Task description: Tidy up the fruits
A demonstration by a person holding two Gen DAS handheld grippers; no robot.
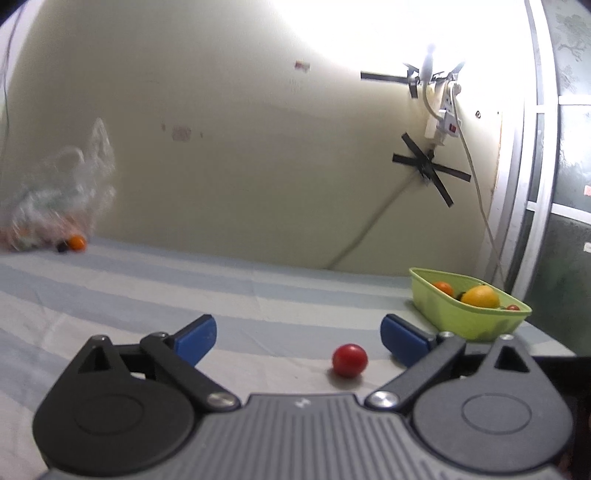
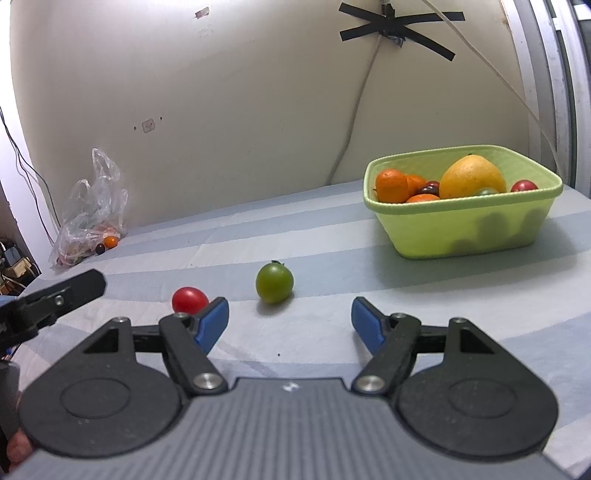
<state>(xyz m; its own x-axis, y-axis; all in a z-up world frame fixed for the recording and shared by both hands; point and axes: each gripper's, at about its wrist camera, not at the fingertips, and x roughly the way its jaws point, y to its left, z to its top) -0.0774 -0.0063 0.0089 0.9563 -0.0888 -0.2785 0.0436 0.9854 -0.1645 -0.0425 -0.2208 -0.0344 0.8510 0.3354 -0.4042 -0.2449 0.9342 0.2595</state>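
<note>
Both tools gape wide, holding nothing: left tool near red tomato.

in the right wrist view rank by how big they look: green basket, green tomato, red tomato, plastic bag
1. light green plastic basket
2. crumpled clear plastic bag
3. round green tomato
4. small red tomato, partly hidden by a claw finger, so unsure

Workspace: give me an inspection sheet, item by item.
Surface: striped cloth, flat.
Job's things: green basket holding fruit; red tomato and green tomato loose on the cloth.
Clutter: plastic bag with small fruit by the wall.
Grippers: left gripper open, facing the red tomato; right gripper open, empty.
Cables: cords taped to the wall.
Surroundings: cream wall, window frame at right.
</note>
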